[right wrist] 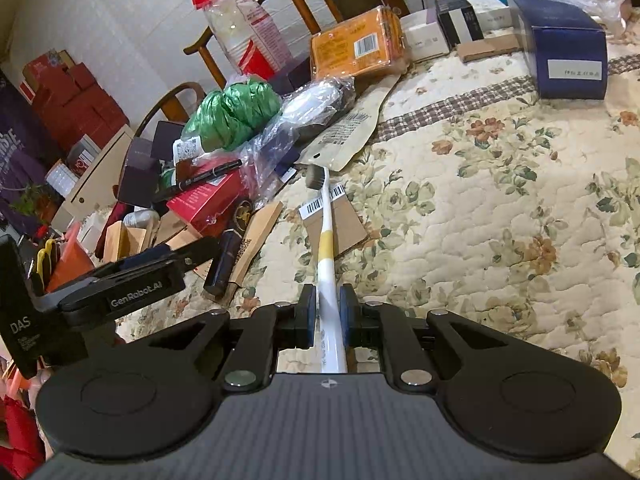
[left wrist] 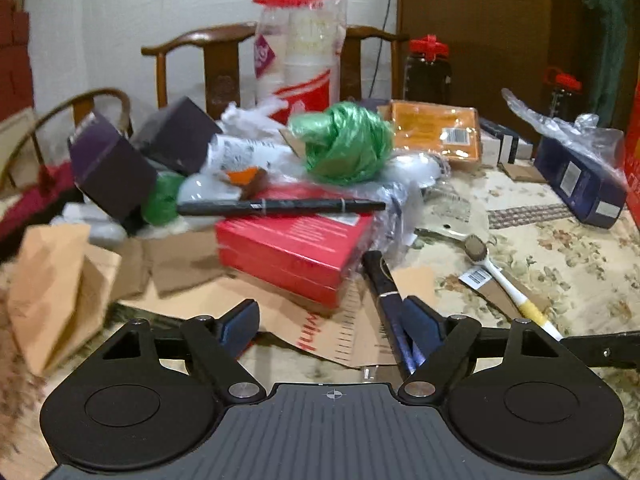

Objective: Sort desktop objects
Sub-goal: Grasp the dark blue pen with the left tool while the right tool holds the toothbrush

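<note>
We held the left gripper (left wrist: 332, 320) with jaws apart and empty over the dark tube (left wrist: 390, 304) beside the red box (left wrist: 296, 248); the right gripper (right wrist: 325, 312) was clamped on the toothbrush (right wrist: 326, 236) handle, its head resting on the quilted cloth (right wrist: 480, 200). Next, we judged, came lifting it toward its group.

Open quilted tablecloth (right wrist: 500, 208) runs clear to the right of the toothbrush (right wrist: 326, 240); a gripper could pass freely there as far as the navy box (right wrist: 568, 52) at the far edge. Left side is blocked: red boxes (left wrist: 292, 248) with a black pen (left wrist: 280, 206) across the top, green twine ball (left wrist: 344, 148) behind, purple boxes (left wrist: 112, 168) tilted, flat cardboard (left wrist: 180, 264) beneath. A dark tube (left wrist: 386, 292) lies just ahead of the left gripper (left wrist: 334, 320), near its right finger. Chair backs (left wrist: 224, 64) close off the rear.
</note>
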Motion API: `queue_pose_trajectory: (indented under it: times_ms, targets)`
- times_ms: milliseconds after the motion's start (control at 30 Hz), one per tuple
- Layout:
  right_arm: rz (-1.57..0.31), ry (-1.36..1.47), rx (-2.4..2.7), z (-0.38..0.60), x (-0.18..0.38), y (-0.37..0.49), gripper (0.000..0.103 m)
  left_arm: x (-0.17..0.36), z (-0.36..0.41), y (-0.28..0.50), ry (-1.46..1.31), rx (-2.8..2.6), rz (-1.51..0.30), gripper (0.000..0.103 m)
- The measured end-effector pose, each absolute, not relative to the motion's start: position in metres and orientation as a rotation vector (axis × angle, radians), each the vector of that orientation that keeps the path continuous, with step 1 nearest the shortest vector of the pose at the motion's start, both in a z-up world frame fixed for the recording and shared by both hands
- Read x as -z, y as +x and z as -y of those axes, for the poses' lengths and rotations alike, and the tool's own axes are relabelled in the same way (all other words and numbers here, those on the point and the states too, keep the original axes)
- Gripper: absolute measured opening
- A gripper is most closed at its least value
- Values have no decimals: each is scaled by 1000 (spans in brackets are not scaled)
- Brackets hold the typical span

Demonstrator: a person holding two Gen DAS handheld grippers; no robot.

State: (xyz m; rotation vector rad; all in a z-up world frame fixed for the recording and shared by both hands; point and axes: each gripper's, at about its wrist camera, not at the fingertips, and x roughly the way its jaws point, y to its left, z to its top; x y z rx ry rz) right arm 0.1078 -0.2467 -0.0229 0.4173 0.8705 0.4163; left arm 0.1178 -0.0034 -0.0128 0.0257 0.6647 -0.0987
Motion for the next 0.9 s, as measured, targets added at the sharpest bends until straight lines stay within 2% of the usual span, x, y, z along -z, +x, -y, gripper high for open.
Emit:
queue_pose_trajectory:
  times_ms: [233, 300, 367, 467, 500, 600, 667, 700, 733, 833, 900]
  targets:
    - [-870, 423, -416, 247, 23, 108, 16, 10, 7, 115, -24, 163, -666, 86]
    - [-869, 427, -416, 247, 23, 109, 16, 12, 13, 116, 3, 154, -669, 83]
    - [-867, 428, -415, 247, 23, 108, 16, 18, 22, 118, 57, 116, -685, 74]
    - [-867, 424, -415, 247, 23, 109, 16, 24, 28, 118, 67, 77, -661, 41]
    - [-864, 419, -414, 247, 23, 108, 16, 23, 28, 119, 60, 87, -665, 26]
    - [-846, 390, -409, 244, 22, 107, 16, 22, 26, 121, 27, 91, -670, 12]
    - [-820, 348, -400, 238, 23, 105, 15, 24, 29, 121, 45, 85, -658, 12]
    - [-806, 328, -394, 235, 22, 104, 15, 24, 32, 120, 57, 80, -650, 15]
    - [-793, 307, -388, 231, 23, 103, 15, 26, 36, 119, 79, 74, -638, 27]
    - [-765, 247, -370, 222, 22, 103, 15, 27, 49, 115, 141, 54, -622, 25]
    - [-750, 178, -358, 215, 21, 99, 12, 25, 51, 113, 148, 67, -629, 21]
